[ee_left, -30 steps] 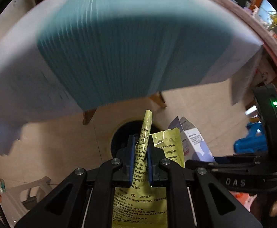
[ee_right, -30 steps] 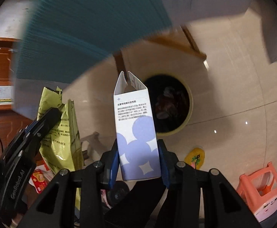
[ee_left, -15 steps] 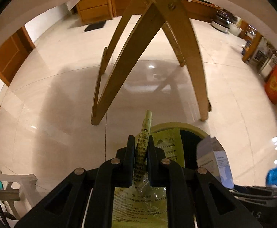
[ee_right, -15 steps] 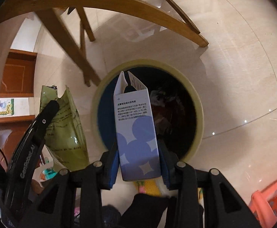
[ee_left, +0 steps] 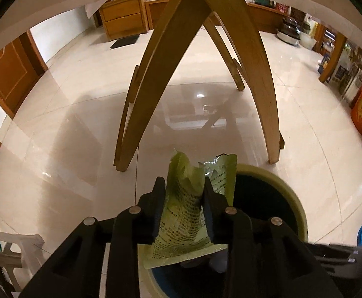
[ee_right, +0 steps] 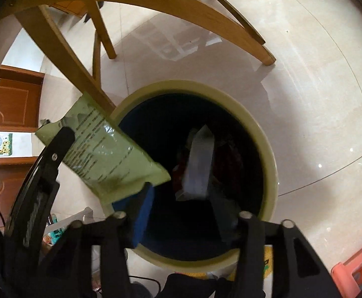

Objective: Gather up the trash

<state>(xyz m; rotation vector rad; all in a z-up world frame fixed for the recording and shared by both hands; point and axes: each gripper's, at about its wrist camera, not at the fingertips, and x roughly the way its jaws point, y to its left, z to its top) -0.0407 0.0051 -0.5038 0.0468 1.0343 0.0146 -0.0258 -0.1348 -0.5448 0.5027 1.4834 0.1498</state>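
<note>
A round bin with a pale green rim (ee_right: 268,149) stands on the floor, dark inside; it also shows in the left wrist view (ee_left: 297,208). My left gripper (ee_left: 184,196) is open, and a yellow-green printed packet (ee_left: 188,211) sits loose between its fingers, tilting over the bin's left rim (ee_right: 106,159). My right gripper (ee_right: 181,213) is open and empty above the bin mouth. The white and lilac carton (ee_right: 200,164), blurred, is in the air inside the bin.
Curved wooden table legs (ee_left: 156,79) rise just beyond the bin. A coral plastic stool (ee_right: 354,270) stands at lower right, a white stool (ee_left: 12,248) at lower left. Wooden cabinets (ee_left: 124,19) line the far wall. The floor is glossy beige tile.
Both grippers came down from table height to the bin. My right gripper opened and the carton dropped into the bin. My left gripper opened and the packet slackened and tilted.
</note>
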